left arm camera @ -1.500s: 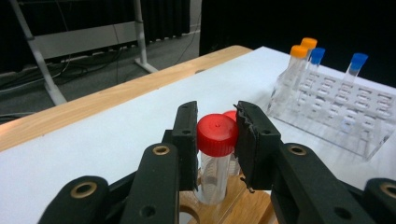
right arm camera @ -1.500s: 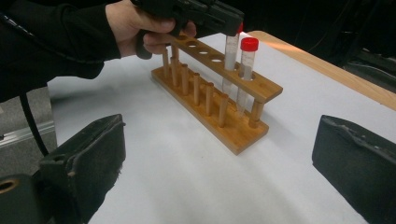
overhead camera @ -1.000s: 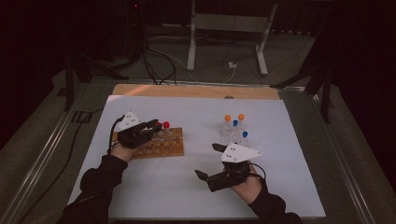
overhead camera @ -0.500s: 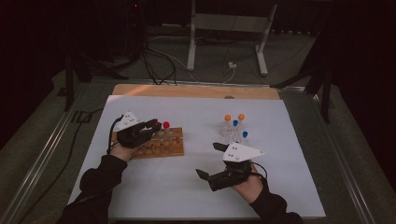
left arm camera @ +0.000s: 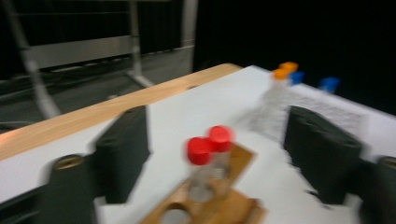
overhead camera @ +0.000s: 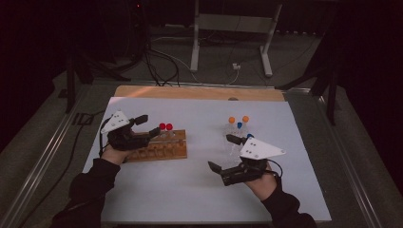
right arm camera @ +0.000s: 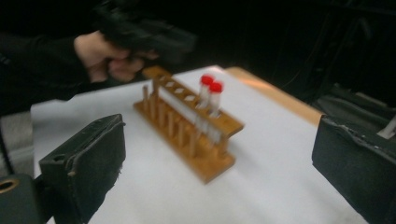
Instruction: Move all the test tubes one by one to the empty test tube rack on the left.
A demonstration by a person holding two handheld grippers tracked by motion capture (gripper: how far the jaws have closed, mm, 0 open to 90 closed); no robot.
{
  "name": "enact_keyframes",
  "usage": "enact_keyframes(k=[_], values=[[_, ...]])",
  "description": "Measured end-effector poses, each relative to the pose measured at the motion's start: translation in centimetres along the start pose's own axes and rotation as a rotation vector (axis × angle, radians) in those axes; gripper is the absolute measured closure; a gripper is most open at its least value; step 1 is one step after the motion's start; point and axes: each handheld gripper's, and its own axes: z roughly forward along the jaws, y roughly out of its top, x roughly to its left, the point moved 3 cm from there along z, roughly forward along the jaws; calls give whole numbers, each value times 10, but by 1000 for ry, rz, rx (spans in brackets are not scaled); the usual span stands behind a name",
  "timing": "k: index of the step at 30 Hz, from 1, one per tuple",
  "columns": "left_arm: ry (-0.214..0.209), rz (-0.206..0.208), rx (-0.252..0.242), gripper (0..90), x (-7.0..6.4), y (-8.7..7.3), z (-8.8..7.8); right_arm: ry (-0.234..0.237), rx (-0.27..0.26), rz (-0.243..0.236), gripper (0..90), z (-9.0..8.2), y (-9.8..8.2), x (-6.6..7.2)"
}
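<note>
Two red-capped tubes [overhead camera: 165, 127] are seated at the wooden rack [overhead camera: 159, 148]'s far end, toward the tabletop's left edge. Left gripper [overhead camera: 148, 126], jaws just opened and empty, has apparently released; right gripper [overhead camera: 222, 152] is spread empty. Another tube must be fetched next.

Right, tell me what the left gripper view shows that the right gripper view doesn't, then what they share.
Left gripper view alone: orange-capped tubes and blue-capped tubes at the far side of the white table sheet, plus a metal stand on the floor behind.
Right gripper view alone: the other hand gripping its black tongs, beyond the rack.
Shared: the wooden tube rack with two red-capped clear tubes, standing between open black tongs.
</note>
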Motion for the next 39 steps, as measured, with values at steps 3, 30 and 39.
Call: enact_keyframes(k=[3,30,39], values=[[-31,12,4,123,-9,3,-9,-34,-23,10,25,-8,7,-12],[-106,83,-2,6,-72,-41,-46,-280,84,115,144,-37,-50,-93],[-119,94,-1,6,-81,-46,-48,-309,186,178,361,-27,-93,-110]])
